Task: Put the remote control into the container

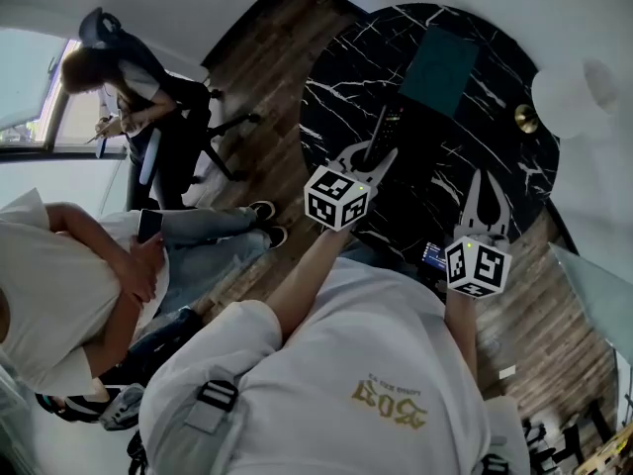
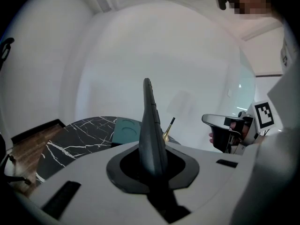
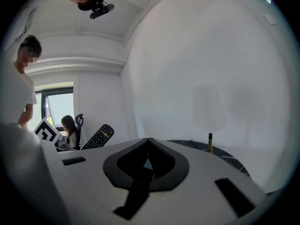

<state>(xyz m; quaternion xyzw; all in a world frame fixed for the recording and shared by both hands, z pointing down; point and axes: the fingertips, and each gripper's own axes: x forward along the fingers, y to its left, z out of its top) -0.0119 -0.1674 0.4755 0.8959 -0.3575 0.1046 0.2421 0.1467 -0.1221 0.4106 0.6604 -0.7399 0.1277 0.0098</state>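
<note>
A black remote control [image 1: 384, 129] is held above the round black marble table [image 1: 346, 67], with my left gripper [image 1: 373, 158] shut on its lower end. In the left gripper view the remote [image 2: 150, 121] stands edge-on, rising from between the jaws of my left gripper [image 2: 152, 165]. The teal container [image 1: 439, 69] lies flat on the far side of the table, beyond the remote, and its corner shows as the container [image 2: 125, 127]. My right gripper [image 1: 485, 206] hovers over the table's near right part, shut and empty. From the right gripper [image 3: 149, 142] the remote [image 3: 99, 137] shows to the left.
A white lamp [image 1: 576, 95] with a brass base [image 1: 526, 119] stands at the table's right edge. A person sits in an office chair [image 1: 134, 87] at the far left, and another person [image 1: 89, 285] sits nearer on the left. Wooden floor surrounds the table.
</note>
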